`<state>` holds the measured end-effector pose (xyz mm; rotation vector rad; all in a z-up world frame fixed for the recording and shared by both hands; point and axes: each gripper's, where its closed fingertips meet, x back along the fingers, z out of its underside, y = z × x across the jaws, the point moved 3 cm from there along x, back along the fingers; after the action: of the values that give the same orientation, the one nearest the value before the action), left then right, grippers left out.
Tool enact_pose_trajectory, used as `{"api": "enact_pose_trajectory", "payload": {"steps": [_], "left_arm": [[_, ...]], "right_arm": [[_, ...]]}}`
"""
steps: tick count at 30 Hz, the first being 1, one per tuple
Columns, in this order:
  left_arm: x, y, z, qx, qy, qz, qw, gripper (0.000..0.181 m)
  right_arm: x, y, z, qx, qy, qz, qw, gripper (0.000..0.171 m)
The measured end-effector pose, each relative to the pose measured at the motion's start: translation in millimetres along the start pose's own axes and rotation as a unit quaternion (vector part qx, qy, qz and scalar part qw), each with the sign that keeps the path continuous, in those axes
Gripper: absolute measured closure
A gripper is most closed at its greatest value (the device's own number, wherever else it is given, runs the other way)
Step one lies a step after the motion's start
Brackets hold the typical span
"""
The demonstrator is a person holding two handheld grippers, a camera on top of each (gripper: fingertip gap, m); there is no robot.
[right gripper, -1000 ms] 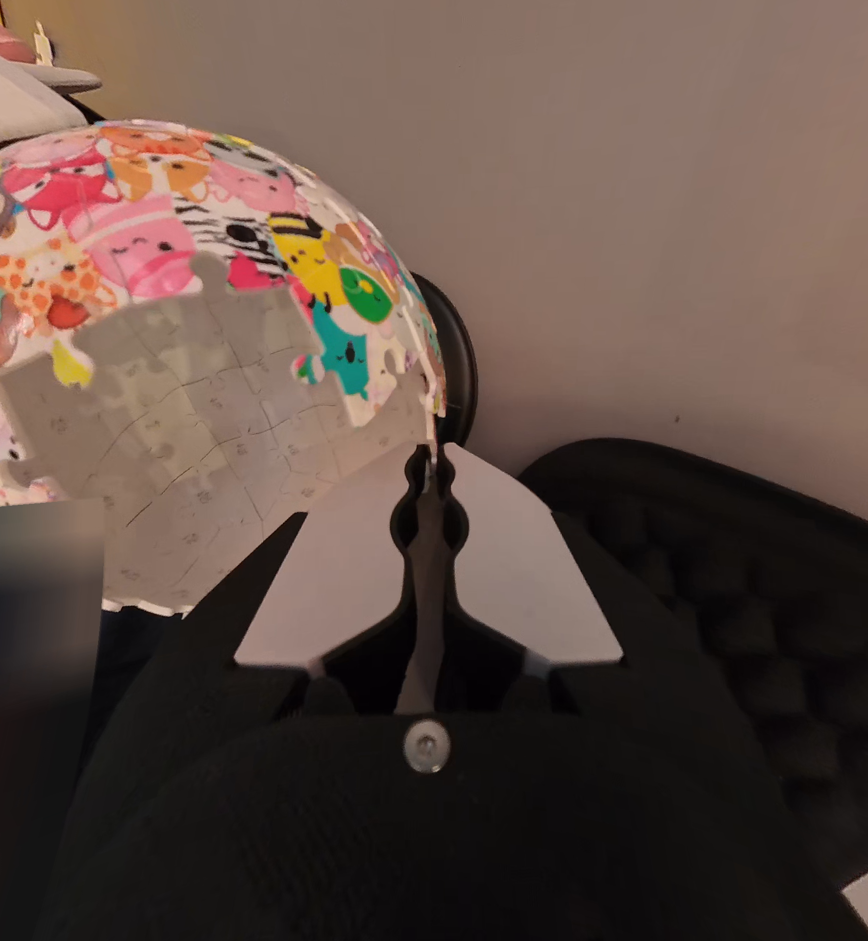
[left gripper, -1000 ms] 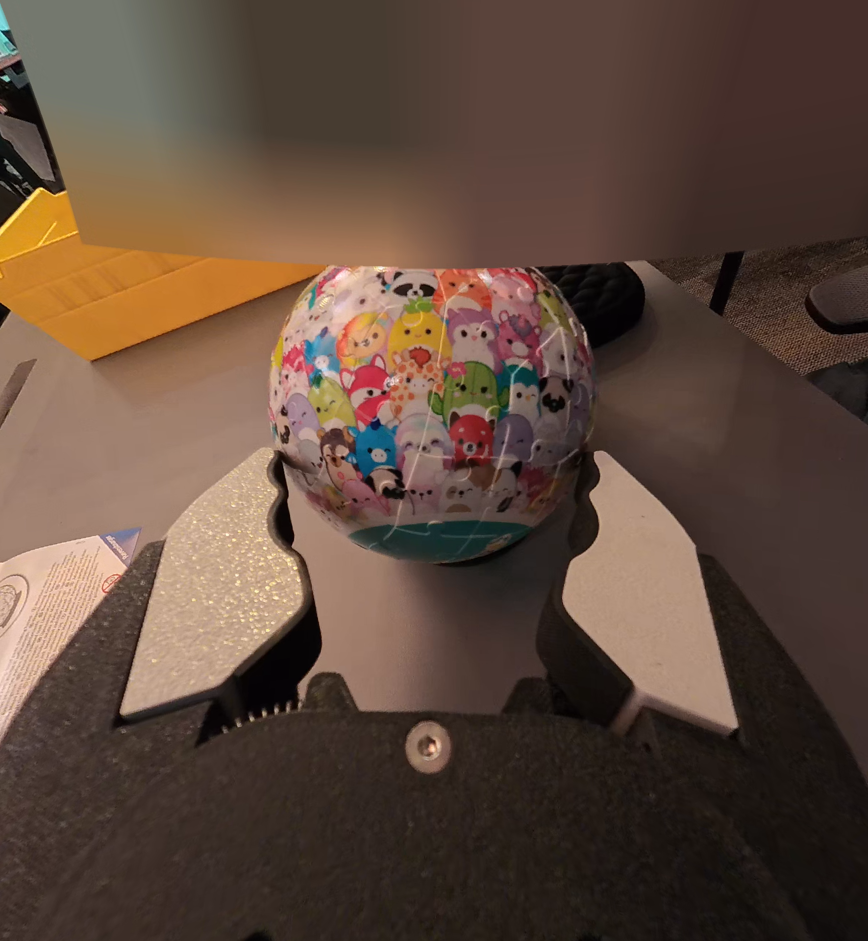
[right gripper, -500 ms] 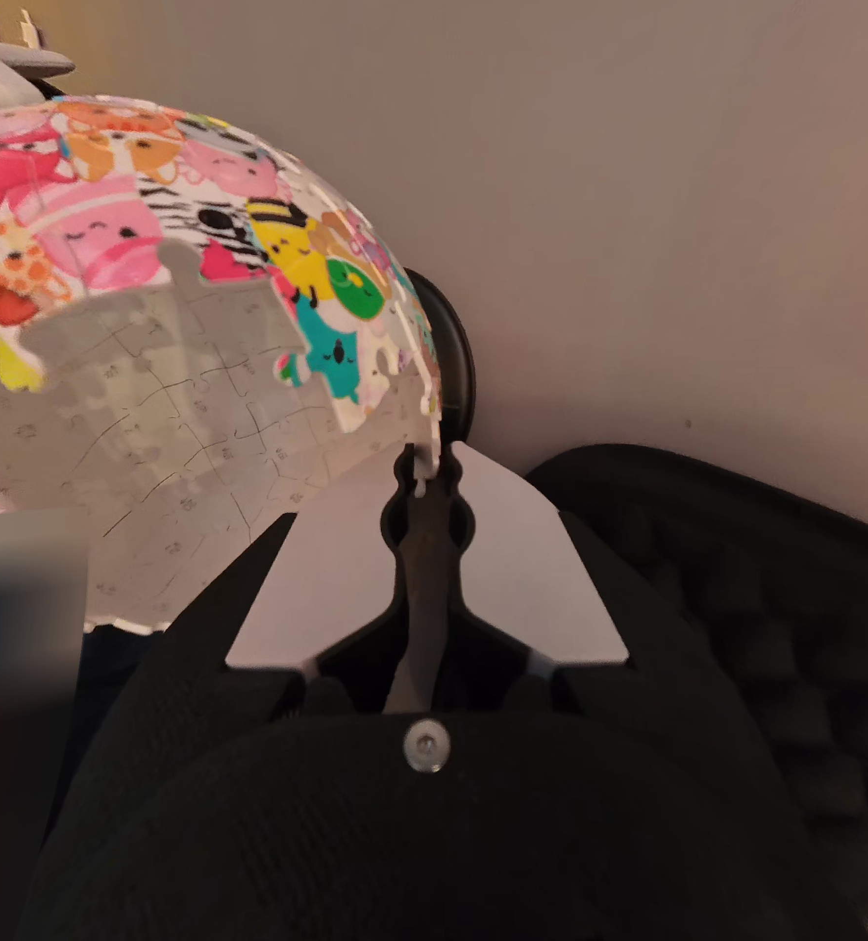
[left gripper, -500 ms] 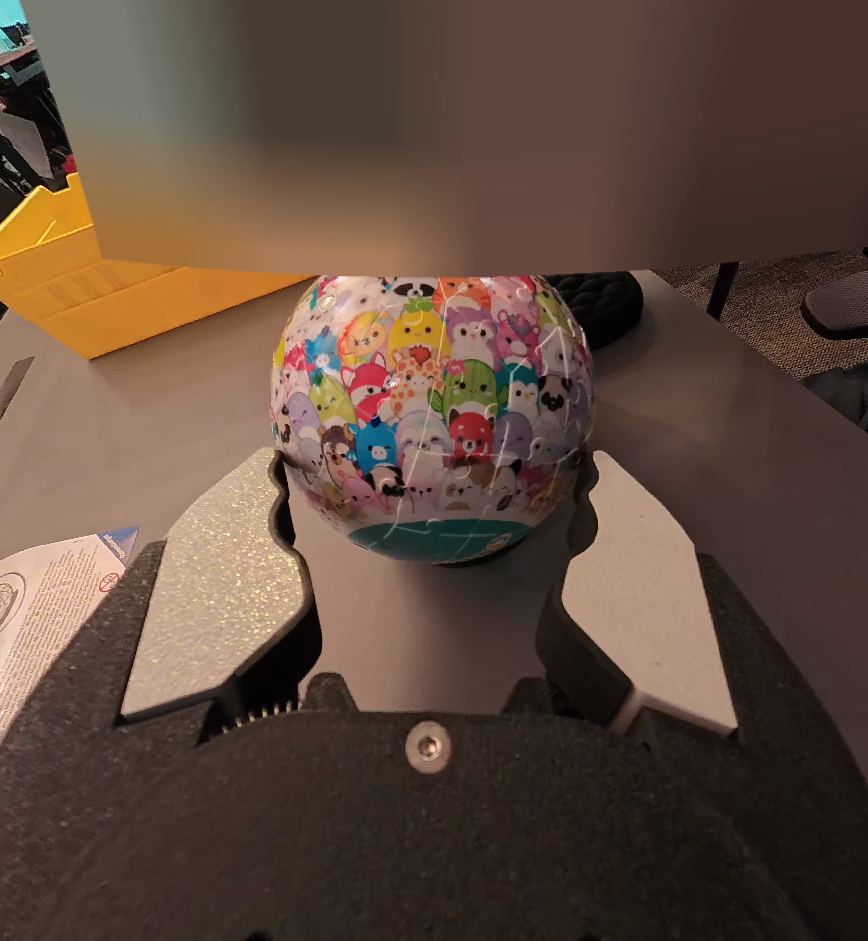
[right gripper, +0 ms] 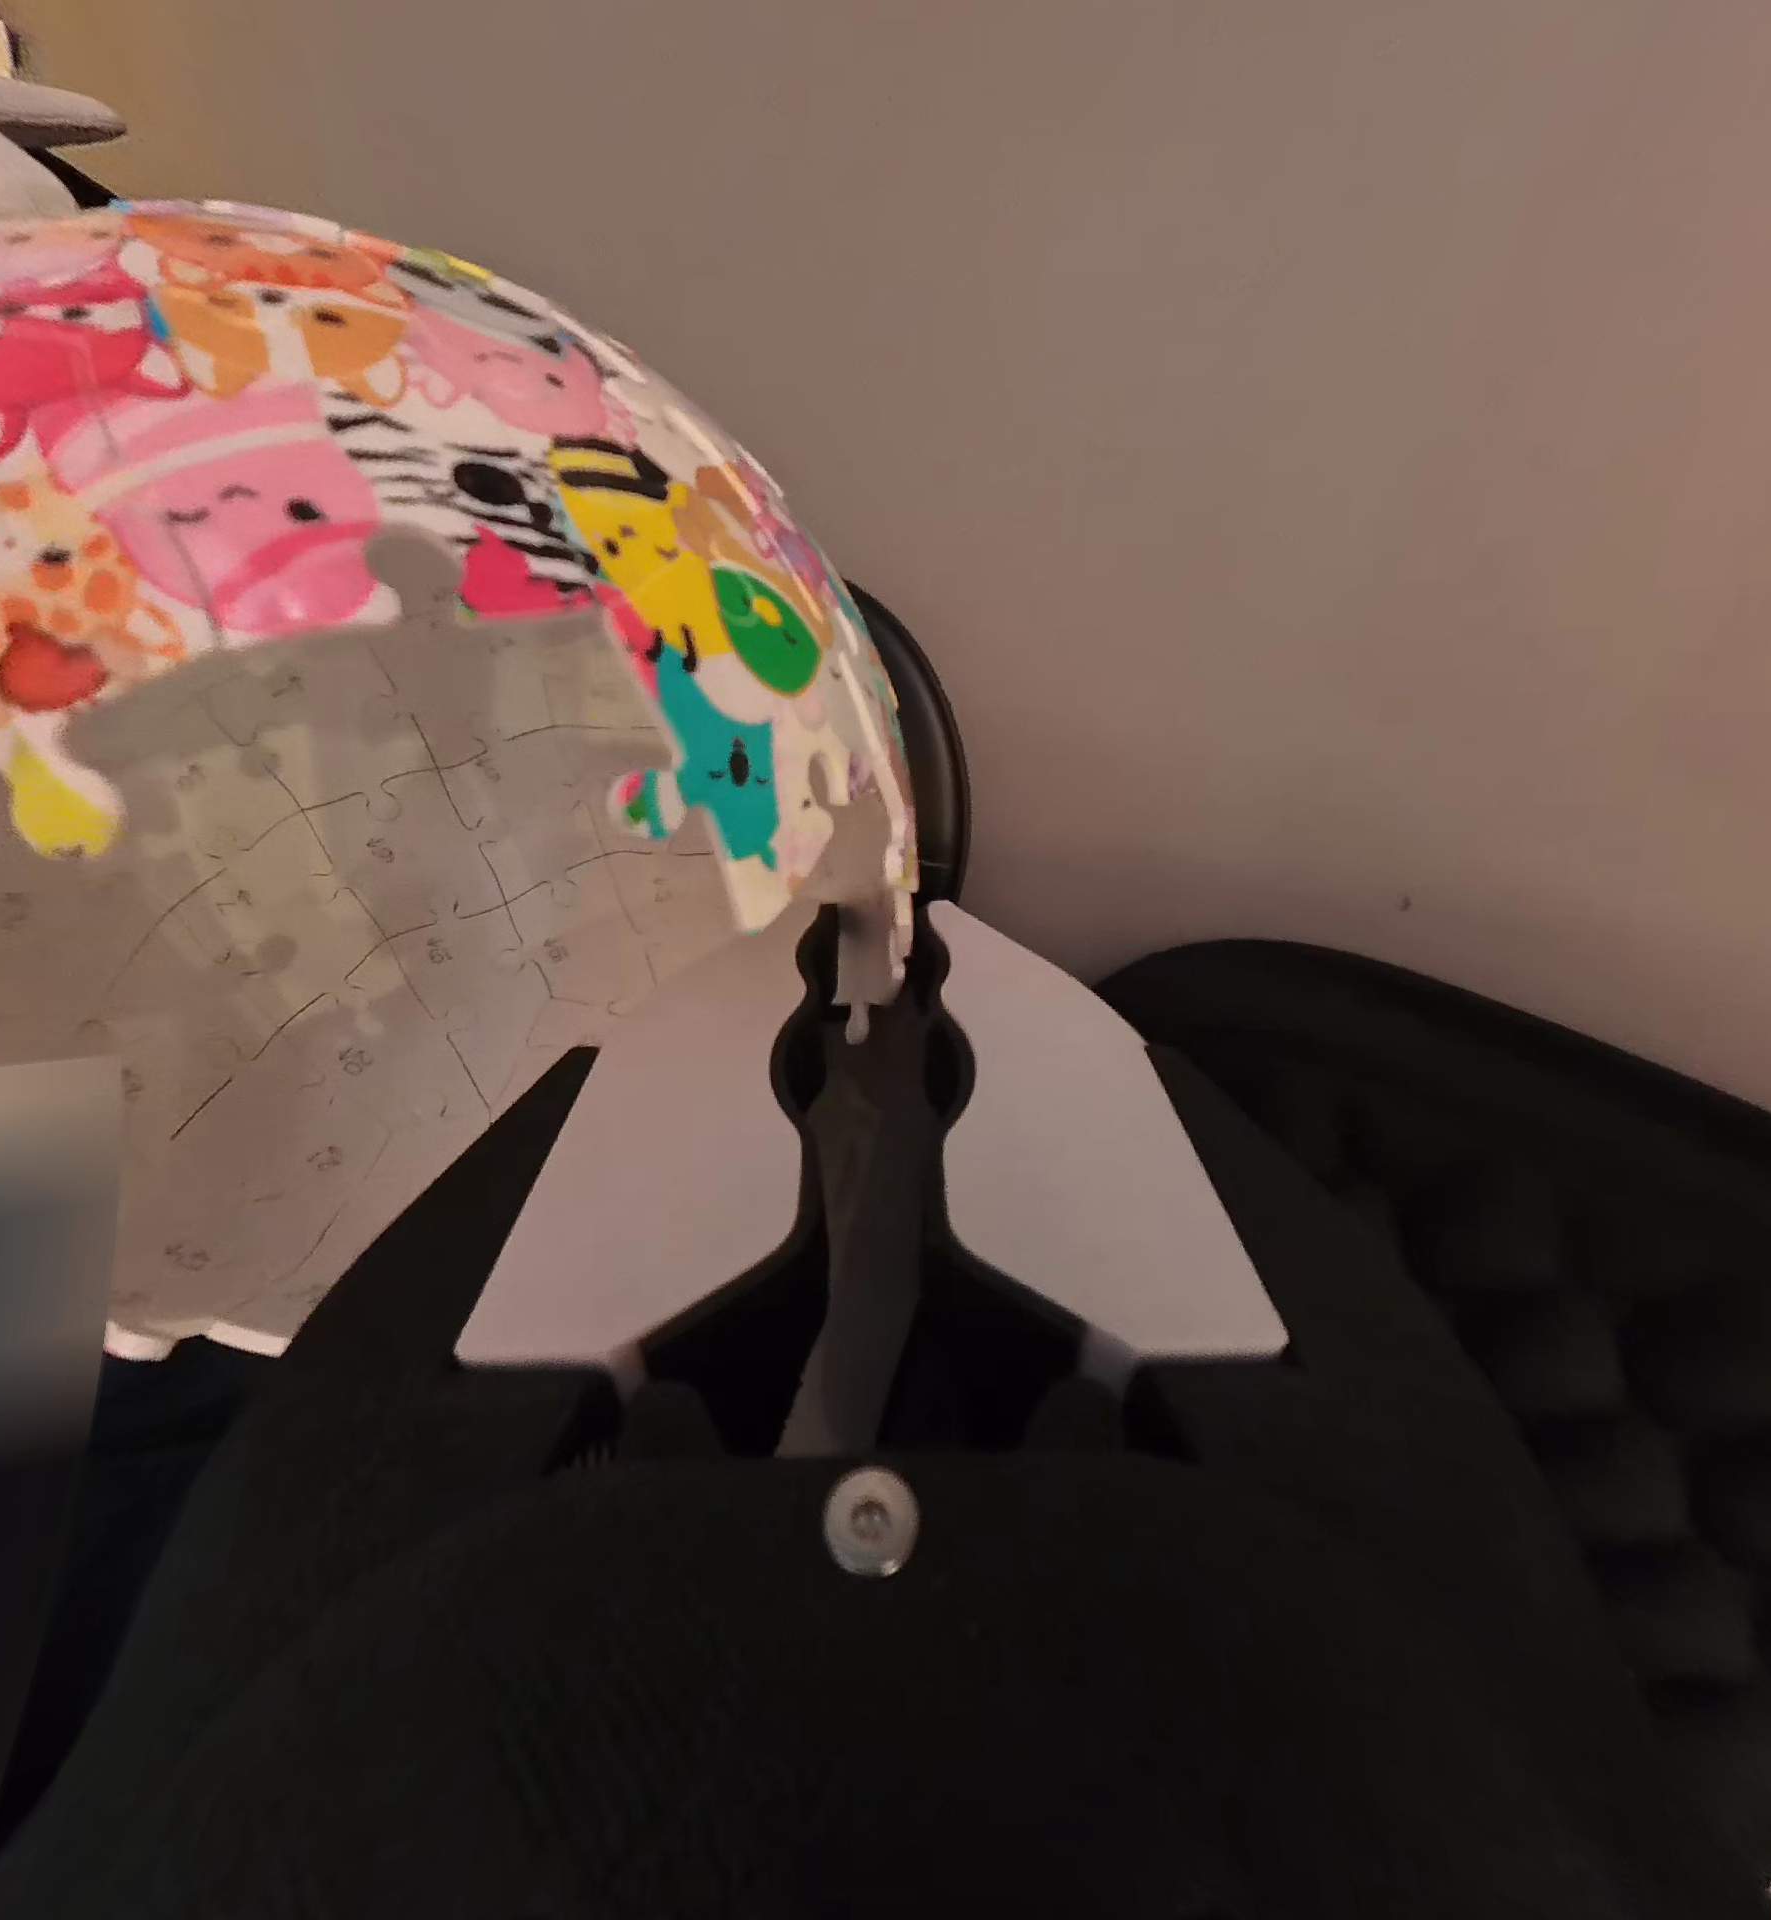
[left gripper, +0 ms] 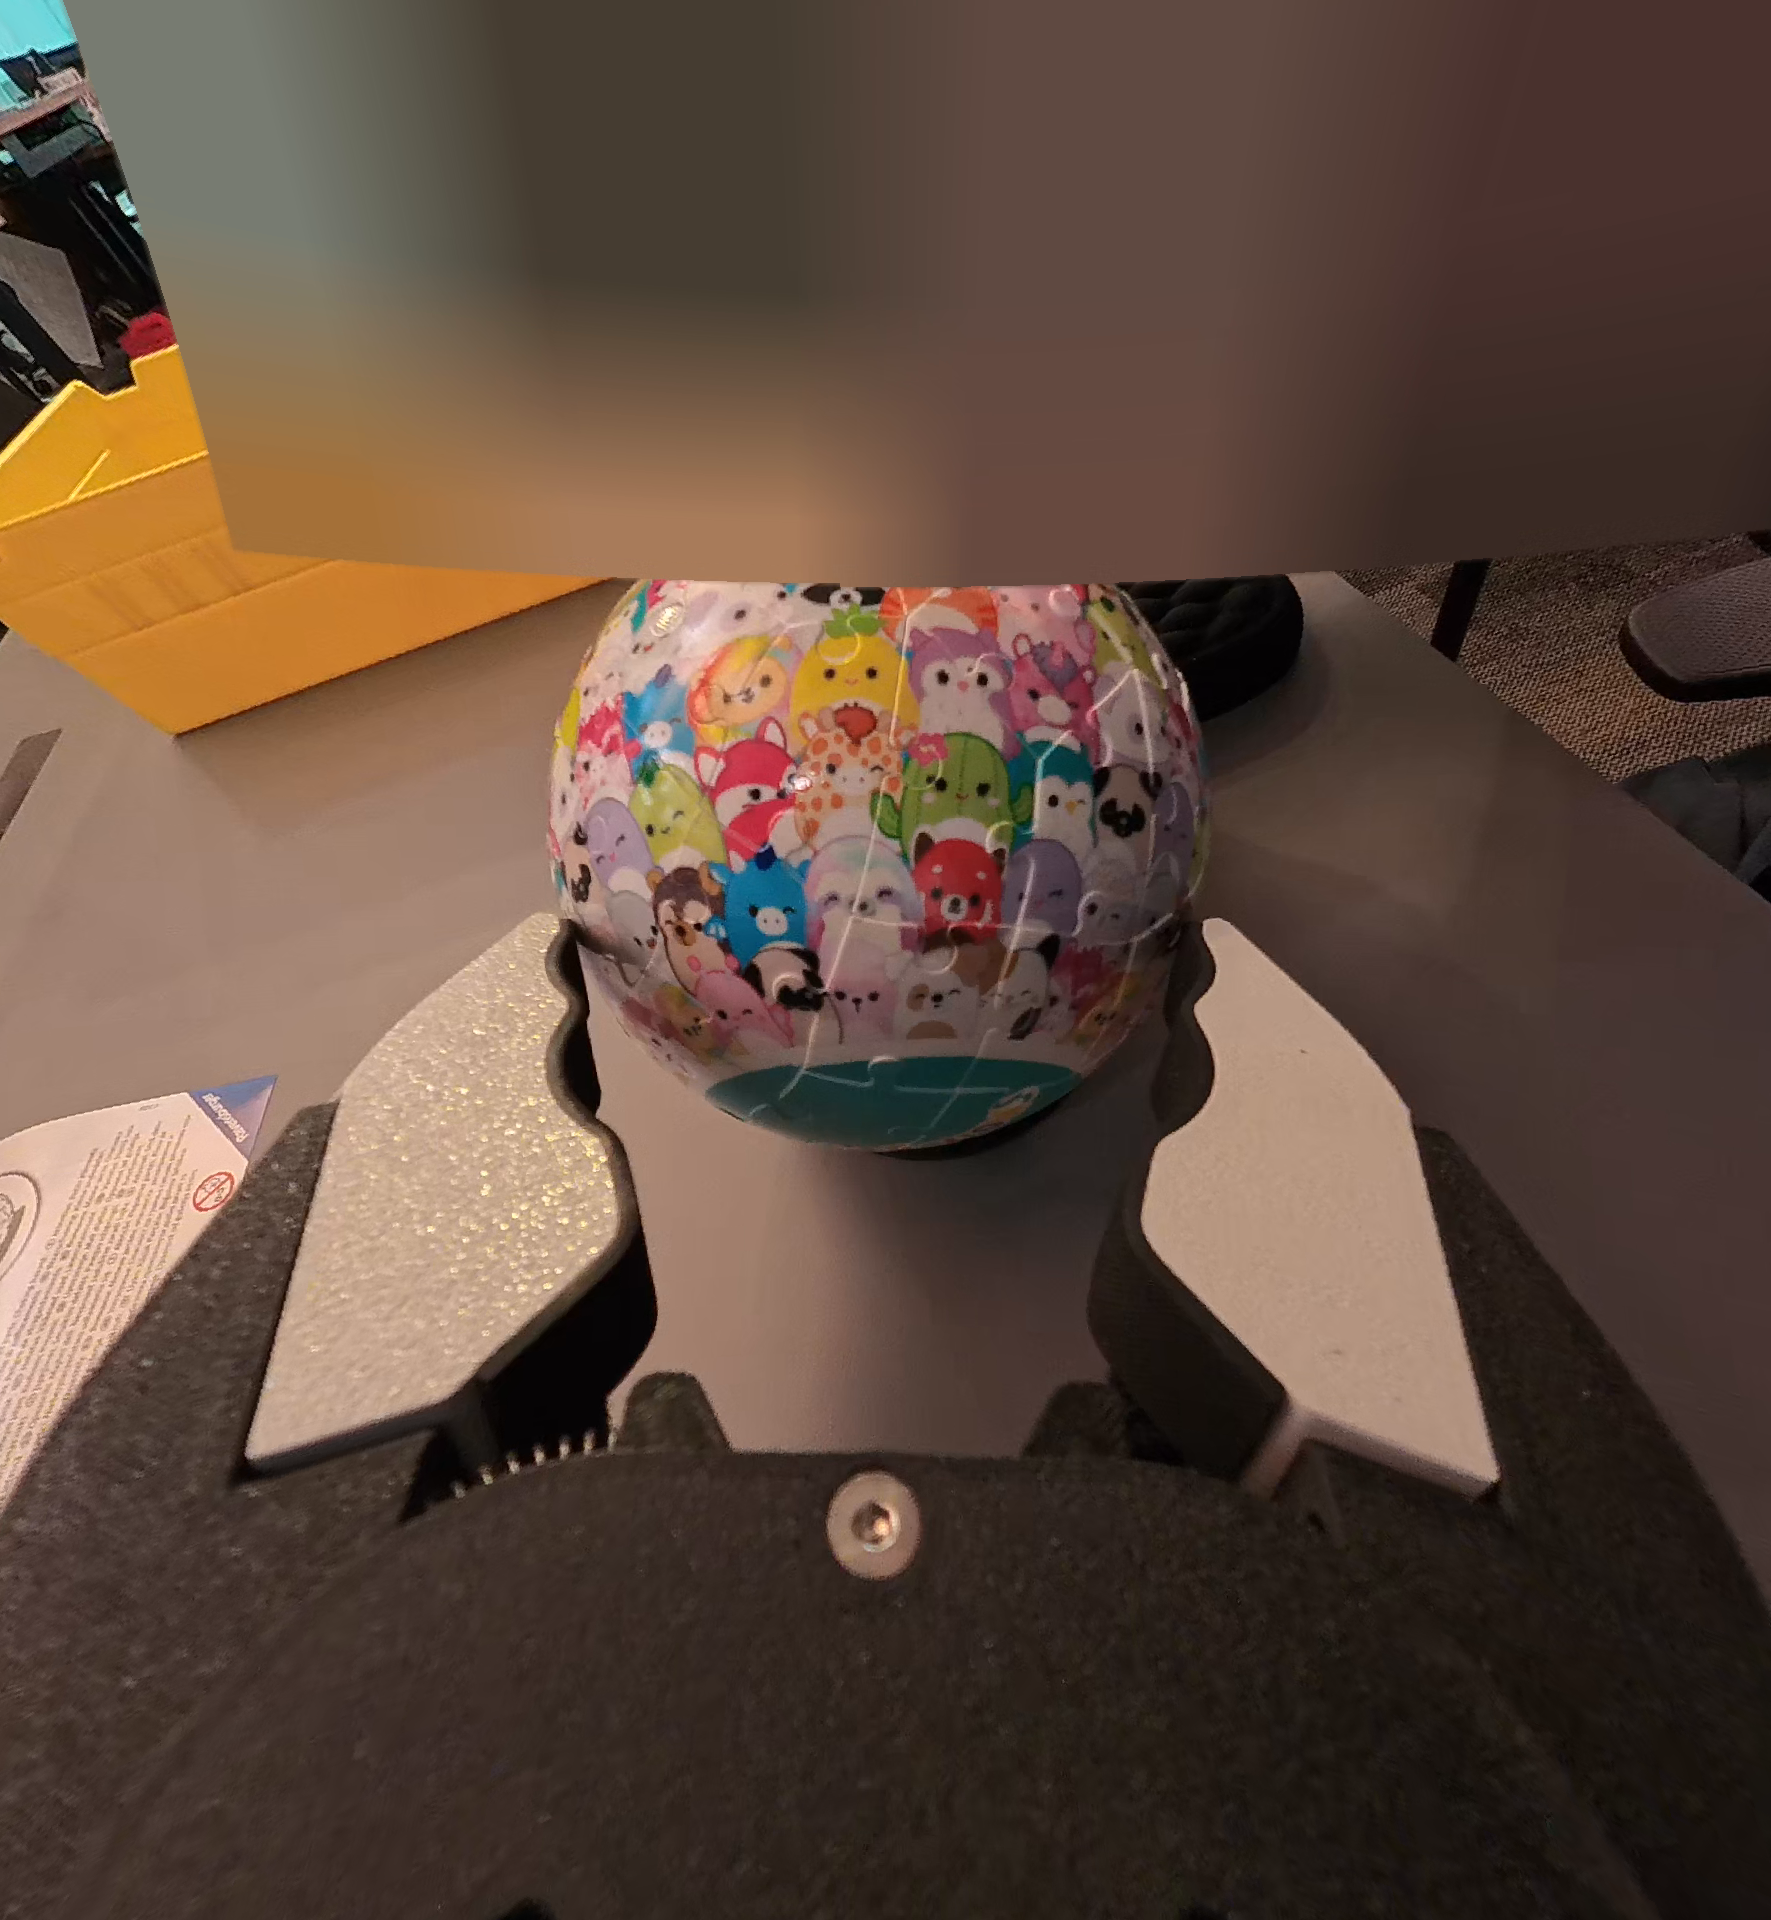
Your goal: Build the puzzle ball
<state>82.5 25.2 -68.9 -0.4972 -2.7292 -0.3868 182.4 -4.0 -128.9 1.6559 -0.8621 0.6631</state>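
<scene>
The left claw (left gripper: 876,961) is spread wide, its tips touching either side of the puzzle ball (left gripper: 876,842), bracing it where it sits on the grey tabletop (left gripper: 289,862). A yellow box (left gripper: 174,592) lies behind the ball, a leaflet (left gripper: 60,1247) near it. In the right wrist view, the right claw (right gripper: 865,961) pinches a loose piece (right gripper: 865,951) at the rim of the ball's open gap (right gripper: 341,904). The step in hand looks like fitting that piece; next, its tabs need aligning, then gentle pressing home.

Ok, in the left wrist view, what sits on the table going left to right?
Instruction leaflet at the left edge → yellow box farther back → puzzle ball in the centre, between the left claw's open fingers → black padded thing just behind the ball's right side.
</scene>
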Motion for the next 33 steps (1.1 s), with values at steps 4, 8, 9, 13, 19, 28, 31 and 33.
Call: {"api": "enact_pose_trajectory", "payload": {"steps": [4, 8, 9, 13, 19, 28, 31, 33], "left_arm": [[-0.2, -0.2, -0.4, 0.002, -0.002, 0.002, 1.000, 0.076], [-0.2, -0.2, -0.6, 0.002, -0.003, 0.002, 1.000, 0.076], [-0.1, 0.0, -0.5, 0.002, -0.003, 0.002, 1.000, 0.075], [0.3, 0.2, -0.2, 0.003, -0.002, 0.002, 1.000, 0.076], [0.6, 0.1, -0.2, 0.004, -0.003, 0.002, 1.000, 0.076], [1.5, 0.2, 0.1, 0.008, -0.006, 0.004, 1.000, 0.077], [1.4, 0.0, 0.0, 0.010, -0.006, 0.004, 1.000, 0.077], [1.5, -0.2, -0.1, 0.010, -0.006, 0.005, 1.000, 0.077]], "right_arm": [[-0.8, 0.7, -0.1, 0.013, 0.002, 0.009, 1.000, 0.155], [-1.0, 1.4, -0.2, 0.026, 0.005, 0.019, 0.999, 0.155], [-0.8, 1.2, -0.6, 0.028, 0.005, 0.023, 0.999, 0.154], [0.6, 2.1, -2.6, 0.016, -0.004, -0.003, 1.000, 0.152], [1.8, 3.3, -4.1, 0.022, -0.008, -0.026, 0.999, 0.148], [0.6, 0.1, -3.7, 0.084, -0.001, 0.008, 0.996, 0.154], [0.0, 0.7, -3.5, 0.093, -0.001, 0.015, 0.996, 0.154], [-0.6, 1.4, -4.2, 0.086, -0.004, 0.009, 0.996, 0.152]]}}
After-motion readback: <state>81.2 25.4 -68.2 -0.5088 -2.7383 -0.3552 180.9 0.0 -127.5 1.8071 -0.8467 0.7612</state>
